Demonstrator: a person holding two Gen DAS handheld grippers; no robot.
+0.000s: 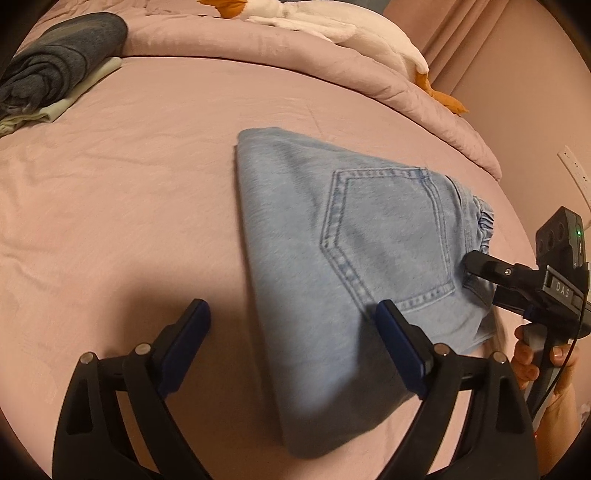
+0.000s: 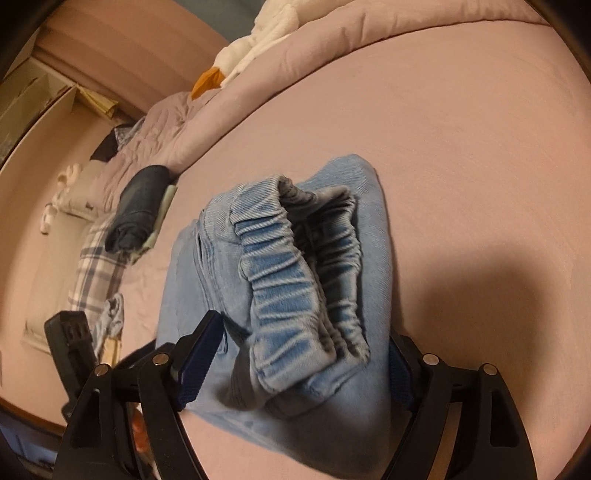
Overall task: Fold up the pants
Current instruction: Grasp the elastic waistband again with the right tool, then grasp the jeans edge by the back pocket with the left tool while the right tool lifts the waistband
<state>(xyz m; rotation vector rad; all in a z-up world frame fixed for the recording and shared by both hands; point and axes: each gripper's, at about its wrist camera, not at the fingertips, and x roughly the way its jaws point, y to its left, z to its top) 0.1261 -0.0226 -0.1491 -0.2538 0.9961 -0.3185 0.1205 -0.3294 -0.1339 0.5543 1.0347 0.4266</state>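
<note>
Left wrist view: I find the folded pants [image 1: 343, 266], light blue denim, lying on the pink bed sheet [image 1: 110, 206] at centre right, back pocket up. My left gripper [image 1: 291, 328] stands released at the bottom, jaws wide; one pad sits over the sheet, the other over the denim's lower edge, nothing clamped. The right gripper [image 1: 476, 266] enters at the right edge, its tip at the waistband side. A dark folded garment [image 1: 55, 62] lies upper left; a white plush toy [image 1: 332, 22] tops the frame.

Right wrist view: the pants [image 2: 280, 280] fill the centre, elastic waistband facing me. The right gripper [image 2: 306, 347] is released, jaws spread either side of the bundle. I cannot tell whether the pads touch the cloth.
</note>
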